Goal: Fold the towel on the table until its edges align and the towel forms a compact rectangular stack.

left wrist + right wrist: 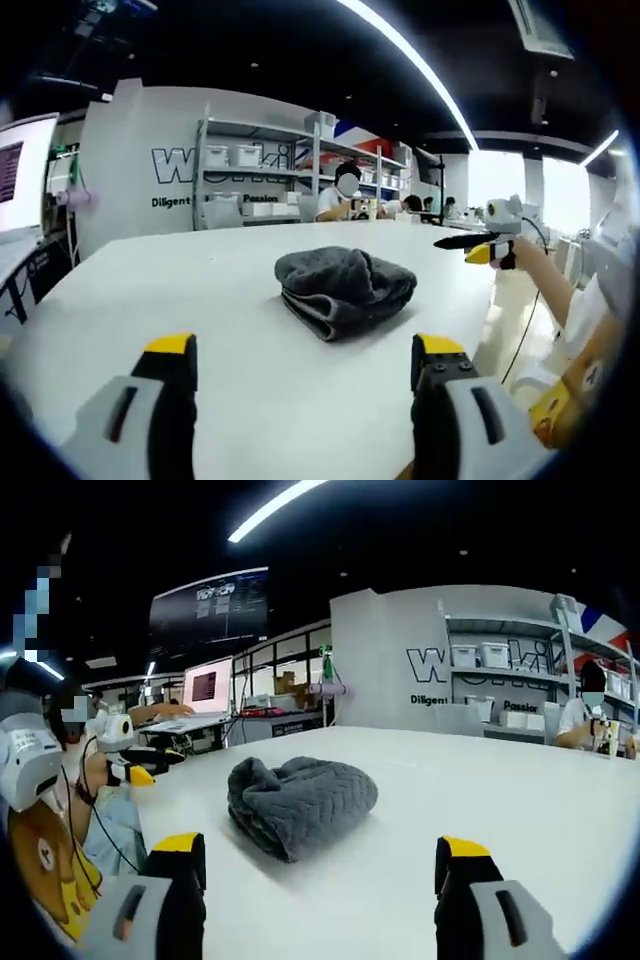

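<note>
From my left gripper (305,365), the jaws stand wide apart and hold nothing, hovering low over the white counter (150,290). The grey towel (345,288) lies ahead of them, bunched into a loose, rumpled heap in the middle of the counter, untouched. My right gripper (320,865) is likewise spread open and empty, facing the same towel (300,802) from the other side. Each view catches the opposite gripper at the counter's edge, too small for me to judge its jaws. The towel's edges are tucked under; I think it is roughly folded, not squared.
</note>
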`<action>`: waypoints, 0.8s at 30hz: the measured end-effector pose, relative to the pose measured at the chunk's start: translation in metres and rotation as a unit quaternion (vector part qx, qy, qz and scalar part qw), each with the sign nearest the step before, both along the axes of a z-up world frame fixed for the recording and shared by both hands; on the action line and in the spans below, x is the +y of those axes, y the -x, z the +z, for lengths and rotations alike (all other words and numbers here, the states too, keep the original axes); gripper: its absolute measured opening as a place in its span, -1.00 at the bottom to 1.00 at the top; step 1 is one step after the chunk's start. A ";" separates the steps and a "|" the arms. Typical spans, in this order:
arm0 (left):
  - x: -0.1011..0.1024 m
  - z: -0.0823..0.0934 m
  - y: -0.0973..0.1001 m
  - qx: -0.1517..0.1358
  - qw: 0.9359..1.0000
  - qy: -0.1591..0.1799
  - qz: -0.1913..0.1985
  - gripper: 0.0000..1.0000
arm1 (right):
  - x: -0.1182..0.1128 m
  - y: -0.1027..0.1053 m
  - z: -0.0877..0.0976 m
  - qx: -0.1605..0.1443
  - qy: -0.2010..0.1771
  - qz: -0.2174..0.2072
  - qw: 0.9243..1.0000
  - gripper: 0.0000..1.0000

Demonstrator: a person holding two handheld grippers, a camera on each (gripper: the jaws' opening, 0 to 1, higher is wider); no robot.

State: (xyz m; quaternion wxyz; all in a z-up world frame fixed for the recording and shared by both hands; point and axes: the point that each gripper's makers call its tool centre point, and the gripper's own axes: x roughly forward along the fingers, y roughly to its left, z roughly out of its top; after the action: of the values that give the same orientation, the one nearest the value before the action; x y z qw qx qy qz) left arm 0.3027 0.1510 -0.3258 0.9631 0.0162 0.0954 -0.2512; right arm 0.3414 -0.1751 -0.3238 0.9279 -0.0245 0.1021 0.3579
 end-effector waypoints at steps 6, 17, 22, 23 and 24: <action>-0.027 0.029 -0.022 -0.017 0.997 0.019 -0.075 0.83 | -0.004 0.004 -0.002 0.003 -0.002 -0.001 1.000 0.99; -0.107 0.042 -0.125 0.047 0.979 0.052 -0.191 0.54 | -0.005 0.017 -0.005 0.008 -0.009 0.004 1.000 0.99; -0.135 0.042 -0.150 0.036 0.975 0.049 -0.212 0.42 | -0.008 0.021 -0.003 0.007 -0.010 0.003 1.000 0.99; -0.142 0.046 -0.153 0.017 0.973 0.044 -0.226 0.37 | -0.009 0.021 -0.002 0.008 -0.010 0.002 1.000 0.99; -0.147 0.047 -0.156 0.001 0.970 0.038 -0.239 0.31 | -0.010 0.022 -0.002 0.008 -0.010 0.002 1.000 0.99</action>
State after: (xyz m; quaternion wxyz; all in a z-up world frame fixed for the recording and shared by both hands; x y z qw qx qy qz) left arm 0.4584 0.0038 -0.2784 0.8748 0.0015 0.0806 -0.4778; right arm 0.3193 -0.1849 -0.3254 0.9267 -0.0125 0.1054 0.3606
